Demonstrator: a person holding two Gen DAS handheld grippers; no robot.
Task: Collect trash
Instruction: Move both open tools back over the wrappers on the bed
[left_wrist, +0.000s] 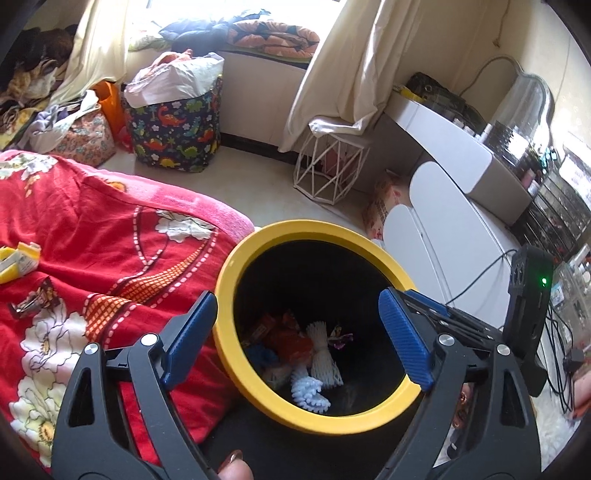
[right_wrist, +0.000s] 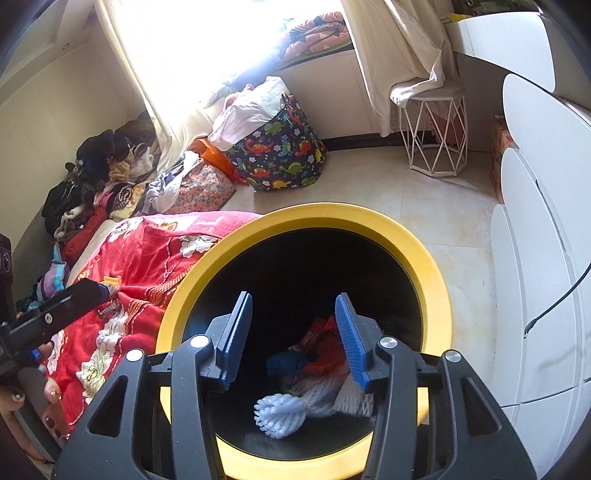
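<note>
A black bin with a yellow rim (left_wrist: 236, 266) (right_wrist: 436, 280) stands beside the bed. Inside lie white foam nets (left_wrist: 325, 354) (right_wrist: 280, 410), red wrappers (left_wrist: 291, 339) (right_wrist: 325, 350) and a purple candy wrapper (left_wrist: 340, 338). My left gripper (left_wrist: 299, 332) is open and empty, its fingers on either side of the rim. My right gripper (right_wrist: 295, 332) is open and empty above the bin's mouth. On the red floral blanket (left_wrist: 92, 229) lie a yellow-white carton (left_wrist: 18, 260) and a brown wrapper (left_wrist: 35, 299).
A dinosaur-print bag (left_wrist: 173, 129) (right_wrist: 280, 147), a white wire stool (left_wrist: 328, 166) (right_wrist: 436, 136) and white cabinets (left_wrist: 443, 229) (right_wrist: 535, 277) stand around the tiled floor. Clothes are piled at the far left (right_wrist: 92, 184). Cables (left_wrist: 480, 277) hang at the right.
</note>
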